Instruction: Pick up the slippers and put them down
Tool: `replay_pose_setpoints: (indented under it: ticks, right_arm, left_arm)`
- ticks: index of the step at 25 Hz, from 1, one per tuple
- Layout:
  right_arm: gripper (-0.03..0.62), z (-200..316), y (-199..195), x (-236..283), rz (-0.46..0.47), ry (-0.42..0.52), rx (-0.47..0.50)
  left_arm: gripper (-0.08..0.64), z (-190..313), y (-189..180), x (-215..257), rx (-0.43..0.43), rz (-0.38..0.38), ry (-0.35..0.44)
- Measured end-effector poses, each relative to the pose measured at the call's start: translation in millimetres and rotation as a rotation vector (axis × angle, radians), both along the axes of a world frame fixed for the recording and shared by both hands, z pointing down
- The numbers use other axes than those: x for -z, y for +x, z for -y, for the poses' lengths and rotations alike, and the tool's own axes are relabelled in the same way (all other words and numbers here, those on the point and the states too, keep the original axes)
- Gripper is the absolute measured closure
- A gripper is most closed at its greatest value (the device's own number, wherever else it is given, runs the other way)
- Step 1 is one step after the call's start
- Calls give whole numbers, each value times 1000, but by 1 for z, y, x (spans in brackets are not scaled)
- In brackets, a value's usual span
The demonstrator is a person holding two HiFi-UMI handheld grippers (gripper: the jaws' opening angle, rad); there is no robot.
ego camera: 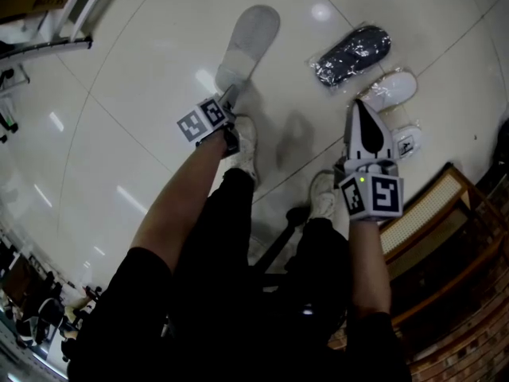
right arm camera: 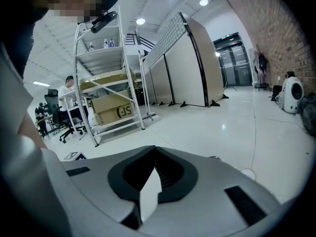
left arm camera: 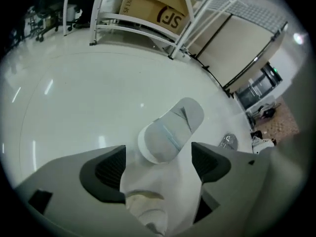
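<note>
Grey slipper (ego camera: 250,38) lies set down on the floor (ego camera: 143,70) just ahead of my left gripper (ego camera: 228,98), whose jaws stand wide and free of it, my right gripper (ego camera: 363,111) clenched empty, while a dark bagged slipper (ego camera: 352,54) and a white bagged slipper (ego camera: 391,90), well apart from the grey one, look untouched, I judge.

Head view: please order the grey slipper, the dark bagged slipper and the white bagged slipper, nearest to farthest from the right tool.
1. White bagged slipper, just beside the right tool.
2. Dark bagged slipper, farther ahead.
3. Grey slipper, far left.
</note>
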State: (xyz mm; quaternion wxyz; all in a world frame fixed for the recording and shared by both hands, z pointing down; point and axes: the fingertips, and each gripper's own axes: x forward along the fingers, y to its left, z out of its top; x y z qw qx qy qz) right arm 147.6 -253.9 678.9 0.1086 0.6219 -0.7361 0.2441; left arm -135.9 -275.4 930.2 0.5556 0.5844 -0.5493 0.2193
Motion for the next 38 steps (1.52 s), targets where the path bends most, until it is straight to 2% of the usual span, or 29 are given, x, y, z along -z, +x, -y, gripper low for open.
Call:
replay_pose_setpoints:
  ticks: [4, 10, 14, 18, 21, 23, 29, 32, 34, 35, 38]
  right_arm:
    - [592, 1, 3, 0, 0, -2, -8]
    - [592, 6, 12, 20, -33, 36, -29]
    - [592, 8, 26, 61, -83, 72, -65]
    - [592, 5, 38, 137, -118, 162, -99]
    - [592, 7, 47, 202, -147, 264, -114]
    - [592, -4, 47, 239, -166, 315, -111]
    - [592, -53, 36, 324, -208, 426, -123]
    - [592, -80, 36, 361, -229, 470, -153]
    - [592, -108, 32, 378, -225, 489, -176]
    - [592, -126, 28, 383, -212, 498, -182]
    - [592, -171, 14, 393, -188, 534, -184]
  left_arm:
    - [141, 2, 3, 9, -75, 14, 22]
    - [143, 43, 45, 76, -259, -20, 215]
    - [144, 71, 64, 151, -366, -25, 368]
    - [144, 89, 69, 244, -386, -31, 512]
    - [144, 104, 70, 326, -387, -45, 657]
    - [144, 97, 63, 376, -393, -47, 734]
    - [152, 64, 37, 489, -393, -70, 896]
    - [234, 43, 36, 537, -392, -72, 999]
    - [356, 19, 29, 568, -373, -65, 1083]
    - [373, 4, 23, 582, -360, -63, 1122]
    - [505, -37, 7, 609, -345, -72, 1195]
